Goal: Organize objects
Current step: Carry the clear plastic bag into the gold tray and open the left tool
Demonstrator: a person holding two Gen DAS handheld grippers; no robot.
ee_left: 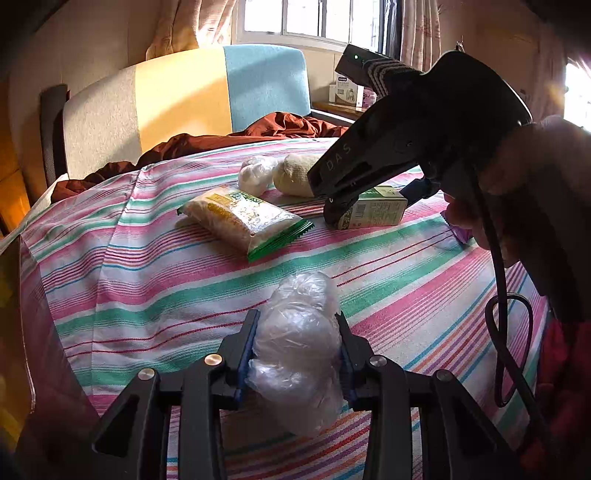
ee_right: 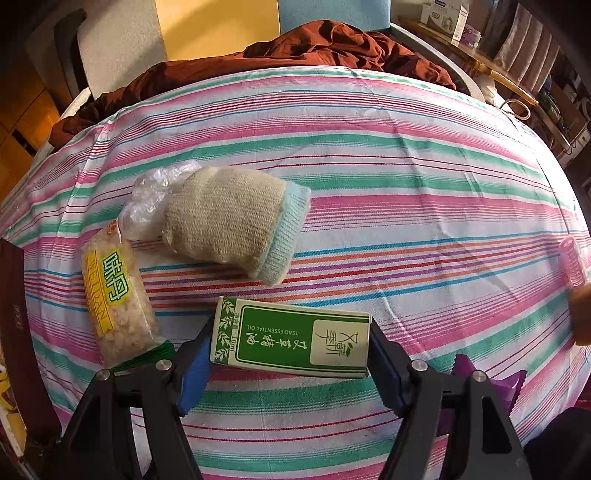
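Left tongs (ee_left: 297, 354) were clamped on a crumpled plastic bag (ee_left: 299, 350) at lower centre; right tongs (ee_right: 288, 365) straddled the green box (ee_right: 291, 341) on the striped sheet (ee_right: 406, 184), jaws apart

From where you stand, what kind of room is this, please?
Most likely a bedroom at home: a striped sheet covers what seems a bed, a rumpled brown blanket lies behind it, and a curtained window stands beyond.
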